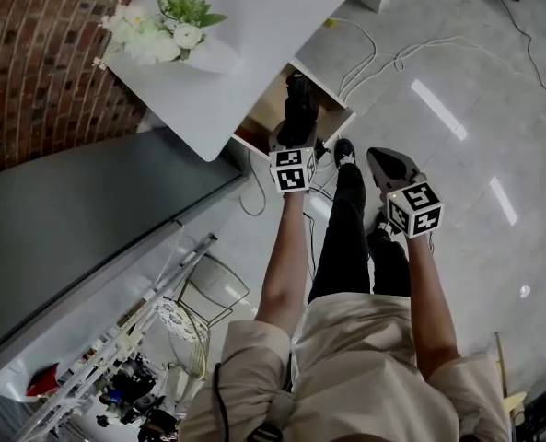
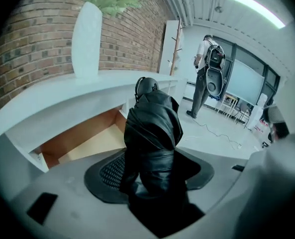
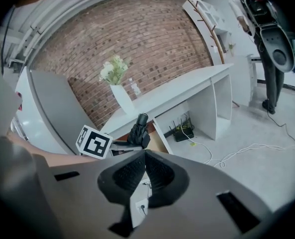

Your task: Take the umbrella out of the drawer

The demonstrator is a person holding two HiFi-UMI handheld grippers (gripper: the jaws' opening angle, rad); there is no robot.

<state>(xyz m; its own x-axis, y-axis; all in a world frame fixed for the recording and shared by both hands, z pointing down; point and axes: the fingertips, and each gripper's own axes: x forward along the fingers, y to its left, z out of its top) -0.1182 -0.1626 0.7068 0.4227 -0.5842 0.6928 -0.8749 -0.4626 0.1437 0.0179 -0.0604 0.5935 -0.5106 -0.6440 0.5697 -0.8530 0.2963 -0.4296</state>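
A black folded umbrella (image 1: 300, 99) is held upright in my left gripper (image 1: 298, 134), whose pads are shut on its lower body. It hangs above the open wooden drawer (image 1: 265, 113) under the white desk. In the left gripper view the umbrella (image 2: 154, 128) fills the space between the jaws, handle end up, with the drawer (image 2: 87, 143) below and behind it. My right gripper (image 1: 388, 166) hovers to the right over the floor, its jaws shut with nothing between them. The right gripper view shows its closed pads (image 3: 159, 169), and beyond them the umbrella (image 3: 139, 131) and drawer (image 3: 159, 142).
The white desk (image 1: 254, 26) carries a white vase of flowers (image 1: 162, 21) against a brick wall (image 1: 33, 63). Cables (image 1: 374, 58) trail over the glossy floor. A grey panel (image 1: 88, 210) stands at left. A person (image 2: 207, 68) stands far off.
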